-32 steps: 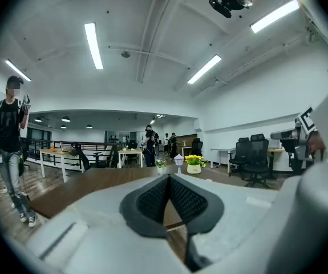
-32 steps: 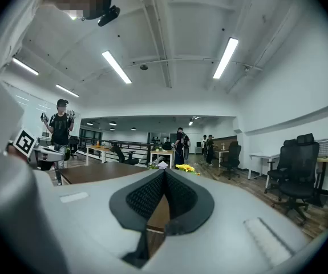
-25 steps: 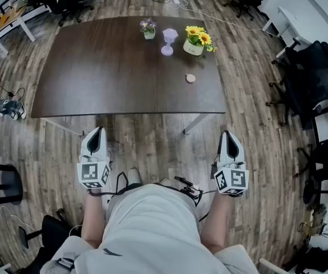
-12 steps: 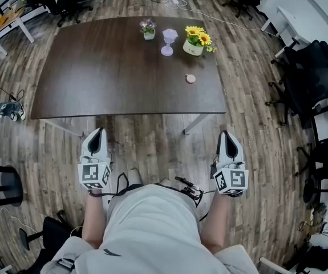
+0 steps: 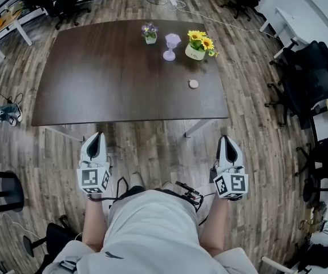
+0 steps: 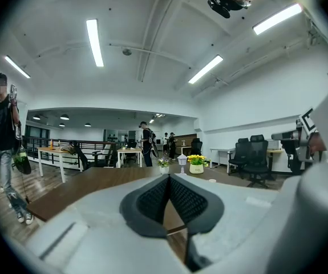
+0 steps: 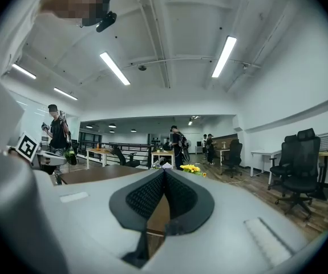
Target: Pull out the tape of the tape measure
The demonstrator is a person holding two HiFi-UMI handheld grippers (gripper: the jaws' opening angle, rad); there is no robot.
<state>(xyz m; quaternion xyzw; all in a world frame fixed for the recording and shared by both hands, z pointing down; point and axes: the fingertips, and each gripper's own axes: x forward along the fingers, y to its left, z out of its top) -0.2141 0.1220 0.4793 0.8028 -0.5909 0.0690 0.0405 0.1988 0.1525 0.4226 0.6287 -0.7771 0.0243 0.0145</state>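
A small round pinkish tape measure (image 5: 193, 84) lies on the dark brown table (image 5: 95, 79), near its right front corner; it shows as a tiny spot (image 6: 211, 180) in the left gripper view. Both grippers hang in front of the table's near edge, over the wooden floor and well short of the tape measure. My left gripper (image 5: 96, 135) is shut with nothing between its jaws, its tips (image 6: 169, 177) pointing at the table. My right gripper (image 5: 227, 137) is also shut and empty, its tips (image 7: 164, 171) pointing the same way.
At the table's far side stand a pot of yellow flowers (image 5: 198, 43), a small purple-flowered pot (image 5: 149, 31) and a lilac goblet-shaped object (image 5: 170, 44). Black office chairs (image 5: 312, 79) crowd the right. A person (image 6: 4, 136) stands at the left, others further back.
The head view has shifted slightly, so the table and both grippers sit a little lower in the picture. Both grippers remain shut and keep about the same place relative to the table.
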